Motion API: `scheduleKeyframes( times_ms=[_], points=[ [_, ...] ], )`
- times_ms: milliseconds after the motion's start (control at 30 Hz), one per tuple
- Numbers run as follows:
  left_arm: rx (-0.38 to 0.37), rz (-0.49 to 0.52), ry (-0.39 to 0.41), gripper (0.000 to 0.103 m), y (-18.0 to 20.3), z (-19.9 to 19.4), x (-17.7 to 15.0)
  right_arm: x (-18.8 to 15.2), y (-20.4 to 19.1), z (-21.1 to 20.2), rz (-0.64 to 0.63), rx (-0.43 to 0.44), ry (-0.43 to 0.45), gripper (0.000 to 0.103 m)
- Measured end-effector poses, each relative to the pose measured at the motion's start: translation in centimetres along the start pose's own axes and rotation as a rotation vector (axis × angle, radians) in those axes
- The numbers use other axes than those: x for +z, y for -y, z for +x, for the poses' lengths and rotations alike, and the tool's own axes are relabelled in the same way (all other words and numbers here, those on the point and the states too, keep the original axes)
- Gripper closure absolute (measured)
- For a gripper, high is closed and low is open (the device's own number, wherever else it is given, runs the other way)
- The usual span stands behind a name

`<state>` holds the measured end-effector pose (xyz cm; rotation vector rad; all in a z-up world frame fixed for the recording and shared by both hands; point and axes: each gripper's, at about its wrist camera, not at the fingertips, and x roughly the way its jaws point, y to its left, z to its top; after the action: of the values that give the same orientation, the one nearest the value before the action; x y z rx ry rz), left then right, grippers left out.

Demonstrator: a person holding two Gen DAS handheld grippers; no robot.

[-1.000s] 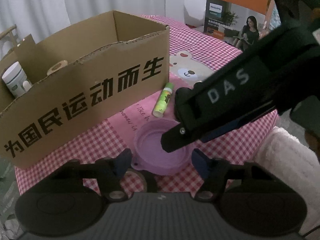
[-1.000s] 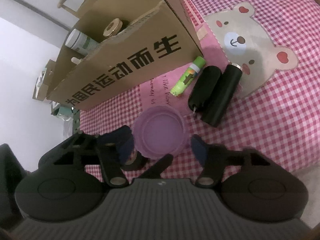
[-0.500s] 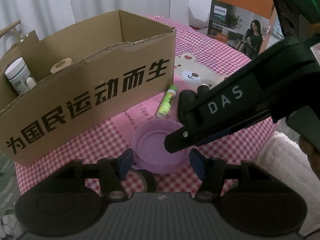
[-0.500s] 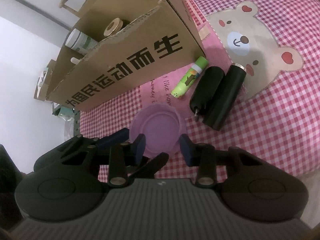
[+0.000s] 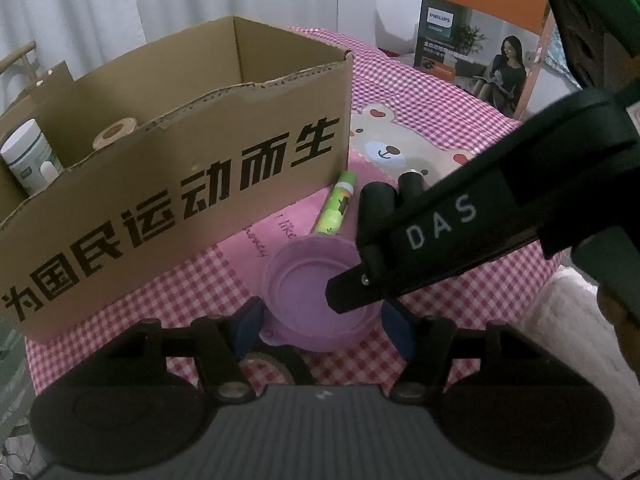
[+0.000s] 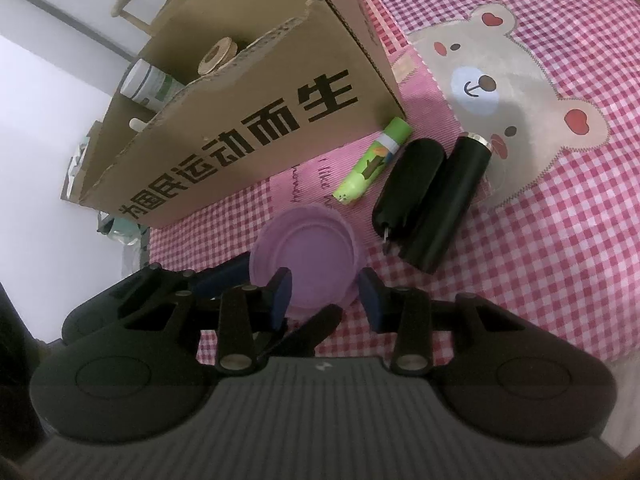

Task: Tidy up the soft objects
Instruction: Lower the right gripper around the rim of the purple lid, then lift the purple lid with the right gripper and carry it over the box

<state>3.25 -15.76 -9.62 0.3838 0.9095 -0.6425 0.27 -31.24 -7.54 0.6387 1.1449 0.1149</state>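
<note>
"Purple bowl point(image 5: 304, 292), soft silicone by the look of it: where is it sitting?"

"It is resting on the checked tablecloth point(image 6: 560, 240), just in front of the cardboard box point(image 5: 200, 184), with the green glue stick point(image 6: 372, 162) and two black cylinders point(image 6: 444, 204) lying beyond it."

"Who is holding it?"

"The left gripper point(image 5: 320, 326) is bracing it, about half open, pads touching both sides. The right gripper point(image 6: 325, 298) is hovering over the near rim, jaws narrow. I cannot tell whether its pads are pressing yet."

"Advice?"

"I am thinking the left should be squeezing only lightly, since the wall looks likely to buckle, while the right is taking the rim squarely."

"Anything changing?"

"A second ago the right jaws were spanning the whole bowl. Now they are standing much closer together. The left grip is looking the same."
</note>
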Motion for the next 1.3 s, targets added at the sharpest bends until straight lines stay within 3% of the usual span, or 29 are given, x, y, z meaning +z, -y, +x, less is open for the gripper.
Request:
scheduleKeyframes(
  times_ms=[333,633,867,1033,1300],
  points=[
    [0.011,-0.011,0.015,0.037,-0.1,0.0,0.1,0.0,0.6,0.0,0.0,-0.007,0.015,0.081],
    [0.033,-0.005,0.039,0.037,0.1,-1.6,0.1,-0.4,-0.7,-1.2,-0.047,-0.012,0.027,0.082],
    [0.062,0.0,0.097,0.037,0.4,-5.5,0.4,-0.9,-2.8,-3.9,-0.106,0.008,0.059,0.082],
    [0.126,0.012,0.174,0.037,0.4,-9.5,1.6,-0.5,-5.7,-7.3,-0.186,0.043,0.122,0.082],
    [0.223,0.031,0.28,0.037,-1.3,-14.0,6.0,3.2,-10.3,-11.5,-0.316,0.119,0.218,0.081]
  ],
)
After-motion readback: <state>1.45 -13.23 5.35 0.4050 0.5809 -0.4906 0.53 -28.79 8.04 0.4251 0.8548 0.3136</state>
